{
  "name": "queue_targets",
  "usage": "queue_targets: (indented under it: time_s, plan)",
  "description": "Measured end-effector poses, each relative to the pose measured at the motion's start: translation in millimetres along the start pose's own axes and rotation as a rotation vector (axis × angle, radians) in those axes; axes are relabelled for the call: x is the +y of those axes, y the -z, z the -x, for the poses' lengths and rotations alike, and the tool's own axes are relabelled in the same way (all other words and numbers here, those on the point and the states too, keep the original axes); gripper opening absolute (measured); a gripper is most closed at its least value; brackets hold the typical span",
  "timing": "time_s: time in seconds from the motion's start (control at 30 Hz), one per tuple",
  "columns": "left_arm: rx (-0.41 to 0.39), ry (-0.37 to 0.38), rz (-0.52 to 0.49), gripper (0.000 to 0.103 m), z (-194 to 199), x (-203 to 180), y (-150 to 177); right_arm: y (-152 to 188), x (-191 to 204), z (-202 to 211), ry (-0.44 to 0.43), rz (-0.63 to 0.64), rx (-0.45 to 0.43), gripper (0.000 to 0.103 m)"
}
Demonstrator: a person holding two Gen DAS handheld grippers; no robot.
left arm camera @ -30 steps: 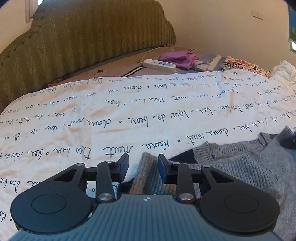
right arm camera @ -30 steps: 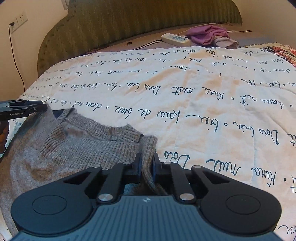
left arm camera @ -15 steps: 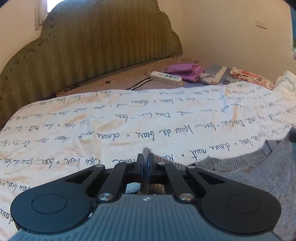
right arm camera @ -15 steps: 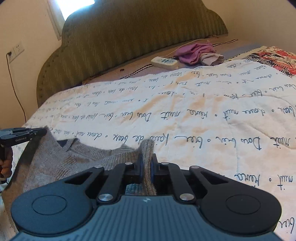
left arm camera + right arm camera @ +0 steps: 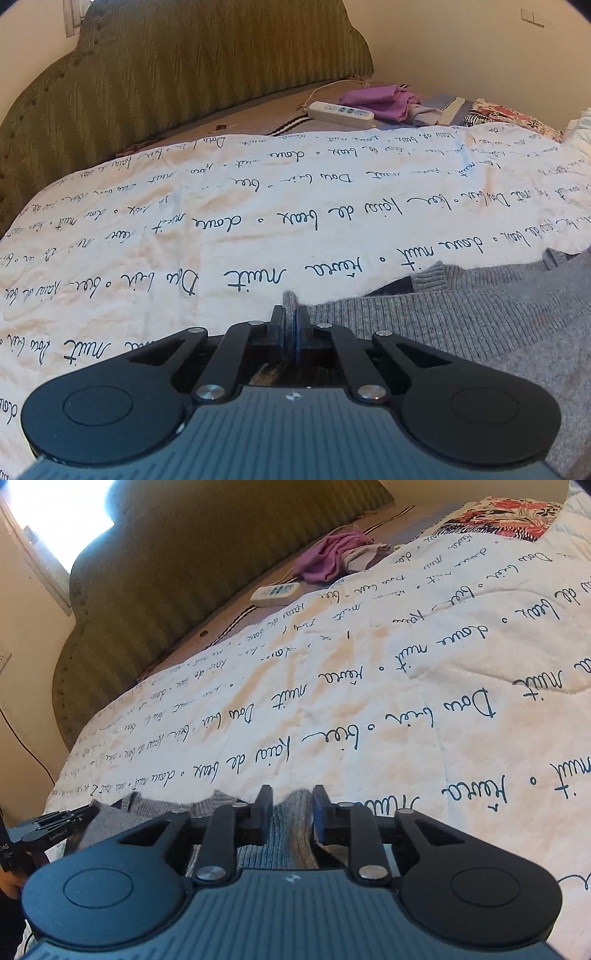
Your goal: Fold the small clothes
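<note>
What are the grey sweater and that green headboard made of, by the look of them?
Sweater: knitted, probably wool or a wool blend; ribbed rows and a fuzzy matte surface show.
Headboard: padded and covered in woven olive fabric with a slight sheen; chevron stripes and studs along its edge suggest upholstery.

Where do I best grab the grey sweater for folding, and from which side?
Take the grey sweater by its thick ribbed edge at the outer corners, beside the collar, probably from the near side, angling down. It lies spread on the quilt with the collar toward the headboard; the ribbed edge bunches into a pinchable ridge.
</note>
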State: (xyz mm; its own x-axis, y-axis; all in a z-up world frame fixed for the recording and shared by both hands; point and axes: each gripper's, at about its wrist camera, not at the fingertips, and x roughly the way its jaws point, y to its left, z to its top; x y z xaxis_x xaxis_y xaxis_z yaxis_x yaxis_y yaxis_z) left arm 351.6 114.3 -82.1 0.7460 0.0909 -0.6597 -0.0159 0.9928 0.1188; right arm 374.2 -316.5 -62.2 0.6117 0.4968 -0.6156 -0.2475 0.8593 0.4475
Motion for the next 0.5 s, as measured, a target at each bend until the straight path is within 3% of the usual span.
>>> queue_targets:
  time_s: [0.13, 0.17, 0.2, 0.4, 0.5]
  plan:
    - [0.002, -0.015, -0.01, 0.016, -4.2, -4.4, 2.5, 6.6, 11.0, -13.2, 0.045, 0.078, 0.035, 0.031]
    - [-0.002, -0.019, -0.008, 0.004, -4.4, -4.7, 2.4, 9.6, 13.4, -16.1, 0.044, 0.097, 0.051, 0.025]
    - [-0.013, -0.023, 0.002, 0.004, -3.0, -4.0, 2.0, 10.8, 14.8, -17.7, 0.032, 0.1, 0.063, 0.008]
    - [-0.112, -0.001, 0.086, 0.004, 20.0, 9.3, -13.0, -3.6, 17.4, 11.6, -0.029, 0.075, -0.084, 0.007]
    - [-0.104, -0.02, 0.084, 0.004, 14.7, 10.7, -15.0, -8.1, 9.1, 2.8, 0.016, 0.057, -0.074, 0.007]
